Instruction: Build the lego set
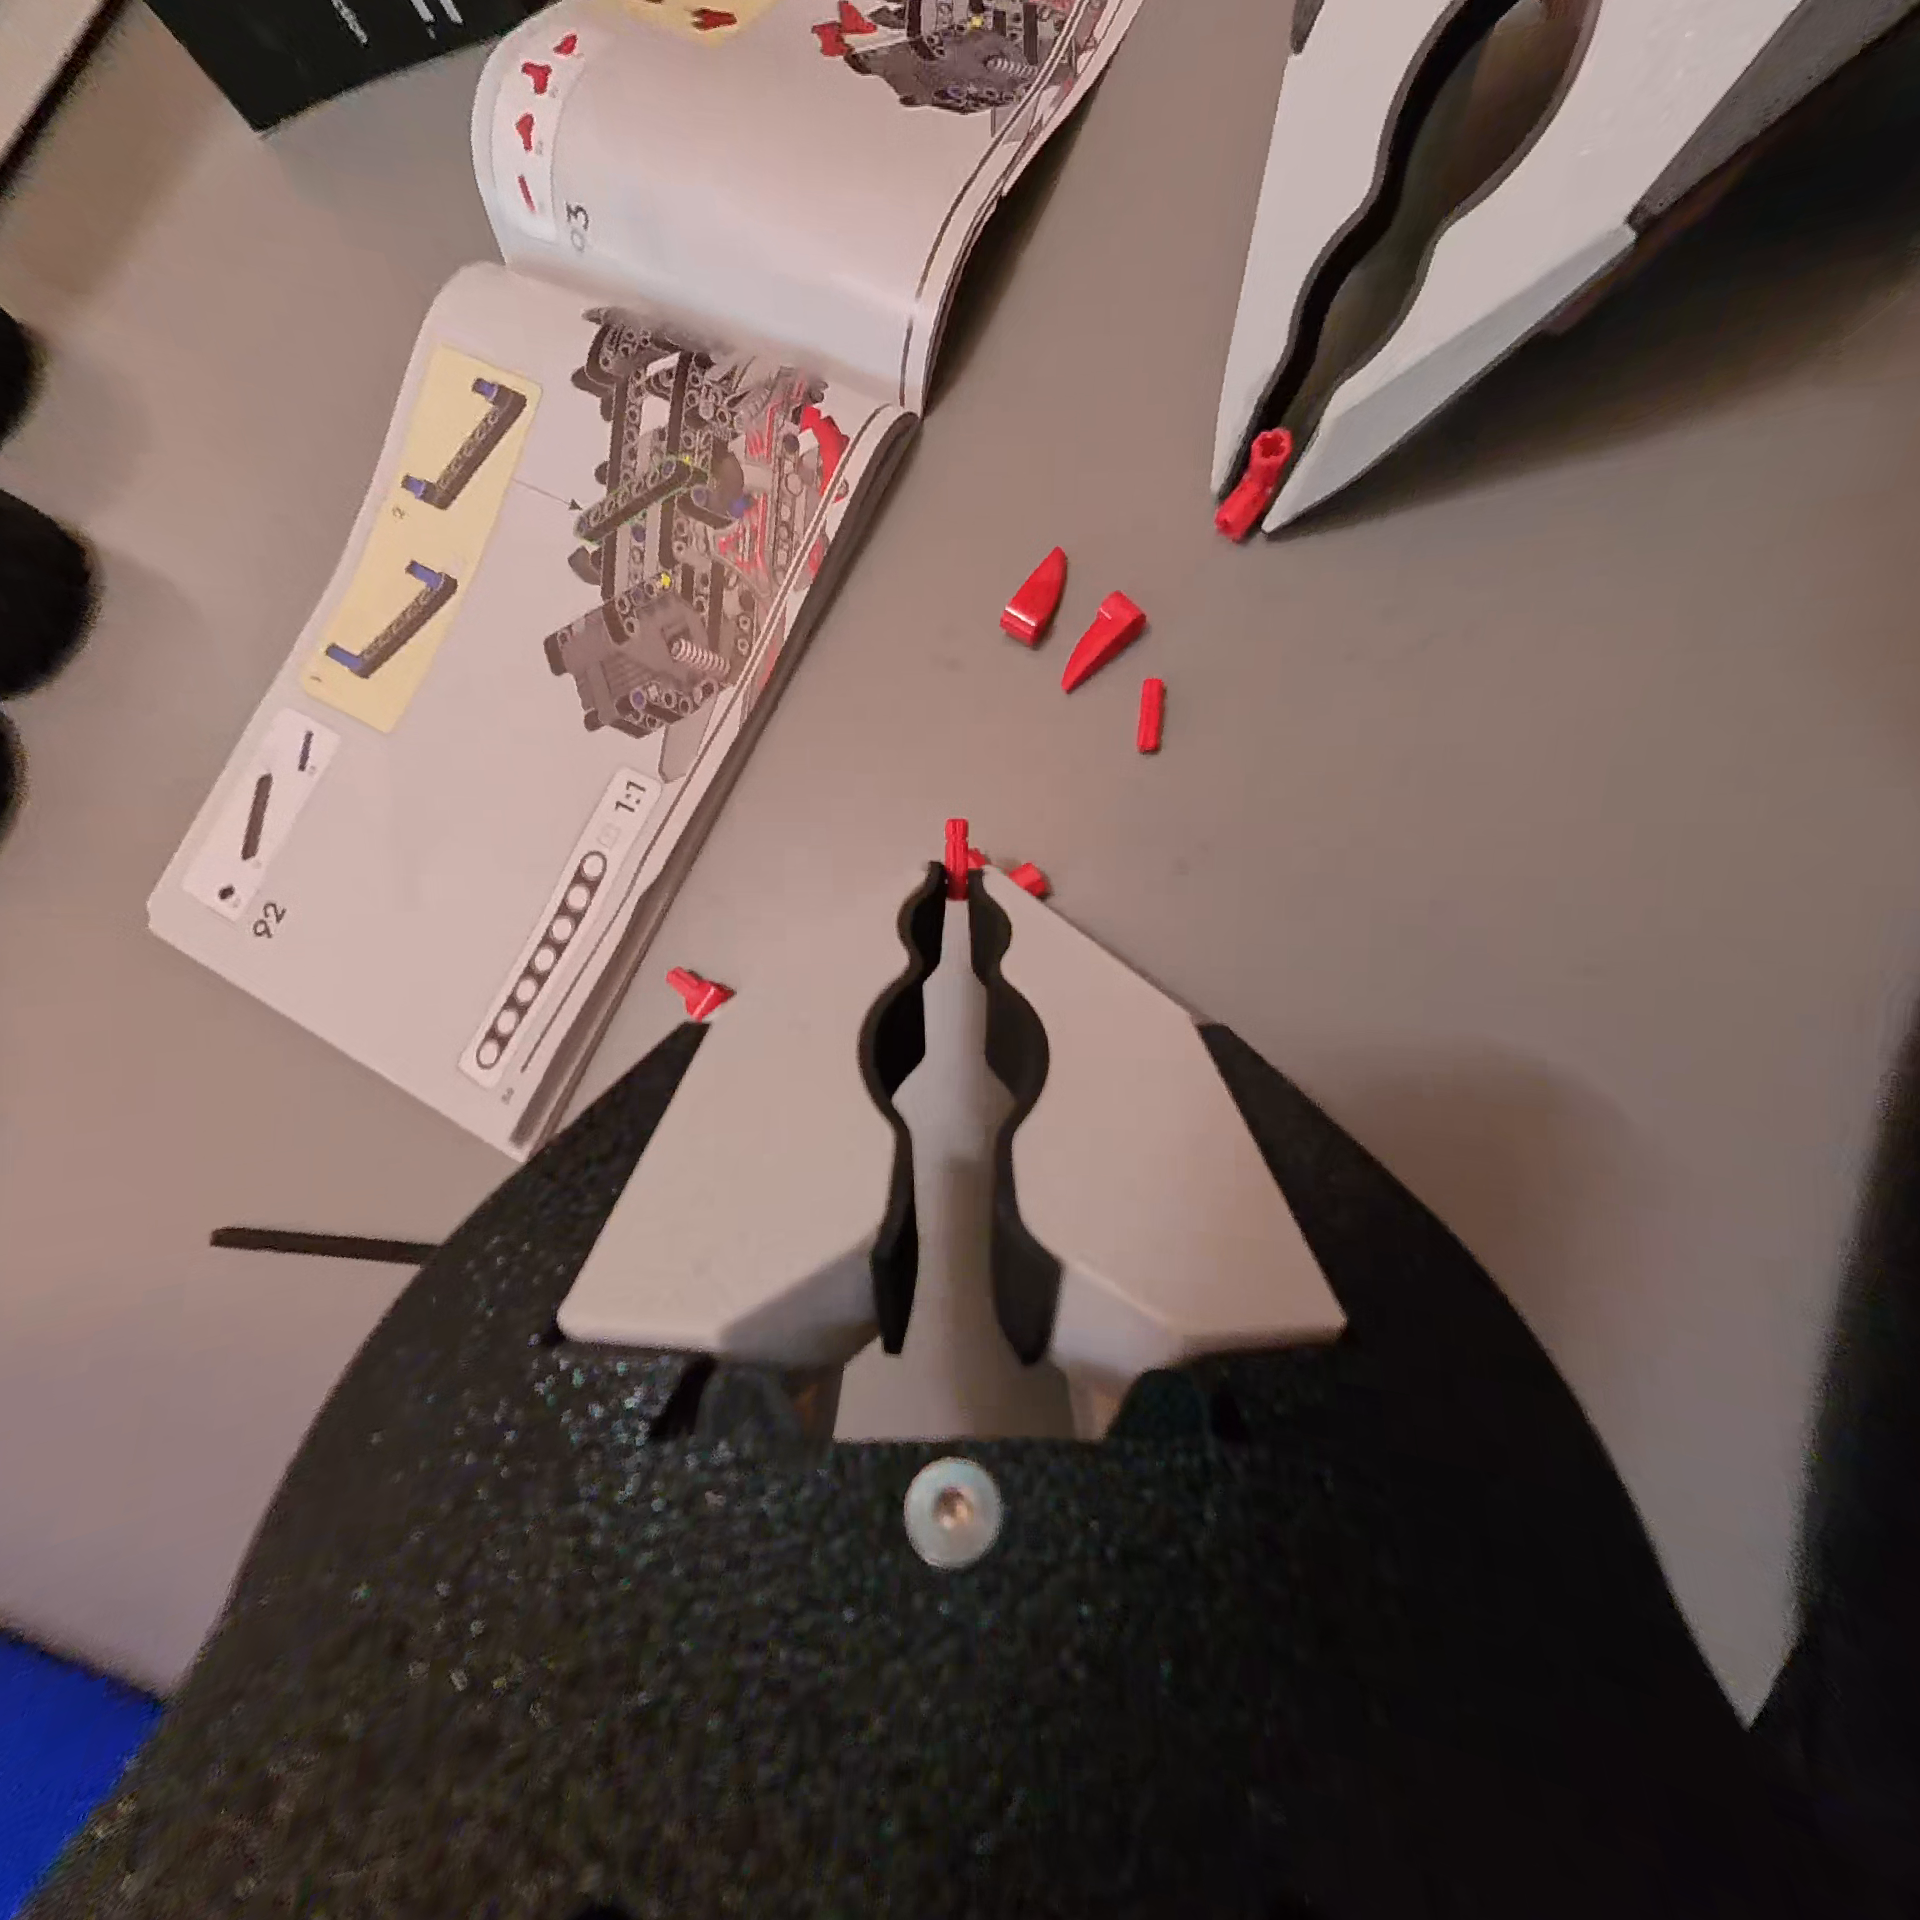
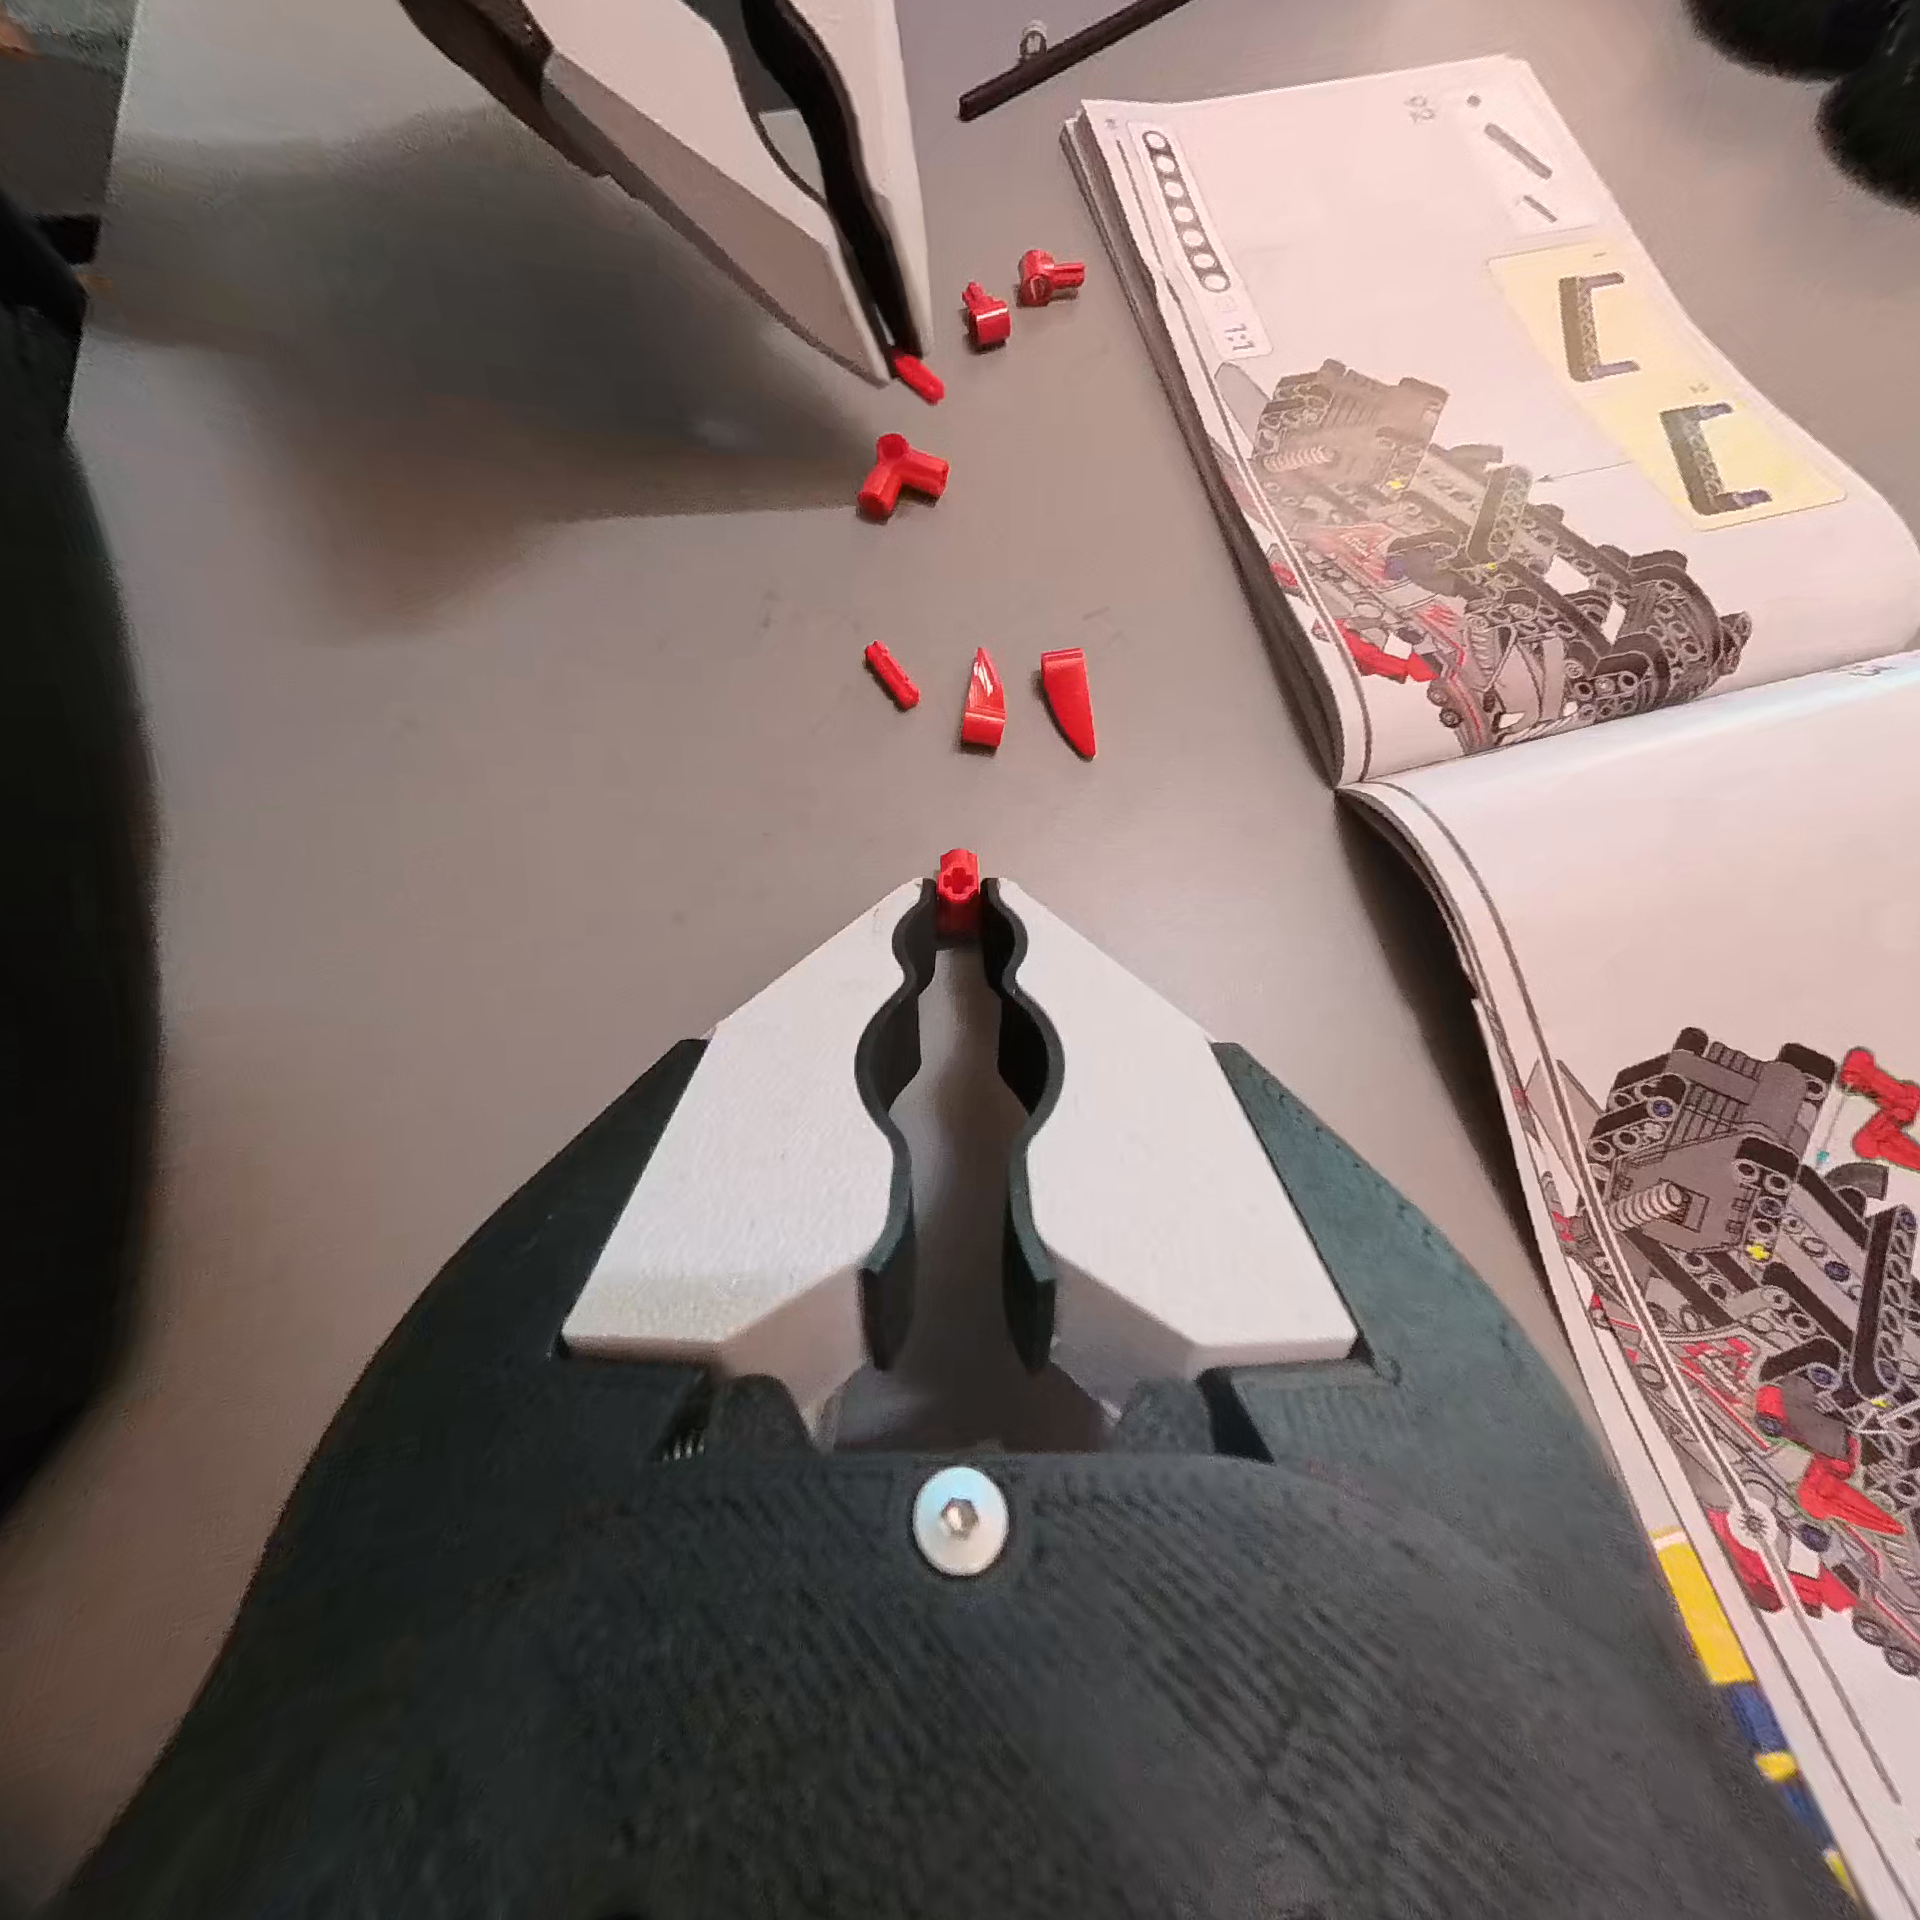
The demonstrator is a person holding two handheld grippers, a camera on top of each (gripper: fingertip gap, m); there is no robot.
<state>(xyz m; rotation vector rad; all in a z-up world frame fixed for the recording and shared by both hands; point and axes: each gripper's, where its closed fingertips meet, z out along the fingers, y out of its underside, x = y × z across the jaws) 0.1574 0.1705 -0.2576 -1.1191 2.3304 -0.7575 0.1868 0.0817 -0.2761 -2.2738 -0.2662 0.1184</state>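
Note:
My left gripper (image 1: 958,883) is shut on a thin red pin (image 1: 956,844) low over the grey table (image 1: 1455,831). It also shows in the right wrist view (image 2: 906,364), with the pin (image 2: 921,378) at its tips. My right gripper (image 2: 958,891) is shut on a small red connector (image 2: 957,883) that has a cross hole at its end. In the left wrist view the right gripper (image 1: 1250,511) holds that connector (image 1: 1257,480) at the upper right. Between the two grippers lie two red wedge pieces (image 2: 985,701) (image 2: 1070,698) and a short red axle (image 2: 891,673).
An open instruction booklet (image 2: 1507,416) (image 1: 540,675) lies beside the parts. A red angled connector (image 2: 900,476) and two small red connectors (image 2: 985,314) (image 2: 1049,278) lie near the left gripper. A long black axle (image 1: 322,1238) lies on the table. A blue object (image 1: 52,1756) sits at the corner. Across from one pair of fingers to the other is roughly 10 cm. From the right gripper's tips to the short red axle (image 2: 891,673) is close to 5 cm. Seen from the left wrist view (image 1: 1153,709) as well.

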